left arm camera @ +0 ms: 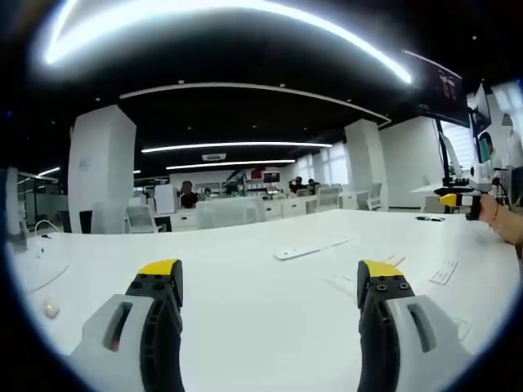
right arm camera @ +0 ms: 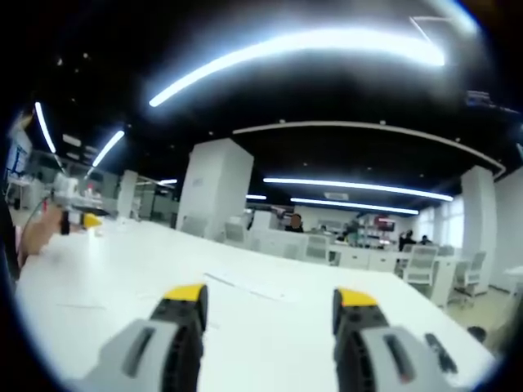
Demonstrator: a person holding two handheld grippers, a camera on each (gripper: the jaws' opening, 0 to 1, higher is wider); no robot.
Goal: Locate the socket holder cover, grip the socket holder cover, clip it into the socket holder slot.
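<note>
My left gripper (left arm camera: 270, 273) hovers open above a white table (left arm camera: 245, 318), nothing between its yellow-tipped jaws. A long white strip (left arm camera: 310, 248) lies flat ahead of it, and small flat white pieces (left arm camera: 445, 272) lie to its right; I cannot tell which is the socket holder cover. At the far right a hand (left arm camera: 500, 219) holds my right gripper (left arm camera: 453, 200) over the table. In the right gripper view, my right gripper (right arm camera: 271, 296) is open and empty above the table (right arm camera: 122, 269), with a thin white strip (right arm camera: 245, 286) ahead. The left gripper (right arm camera: 86, 220) shows at the far left.
A small white object (left arm camera: 51, 309) and a cable (left arm camera: 37, 233) lie at the table's left edge. White pillars (left arm camera: 102, 167), office chairs (left arm camera: 140, 216) and desks with seated people stand beyond the far edge. A dark screen (left arm camera: 445, 90) hangs upper right.
</note>
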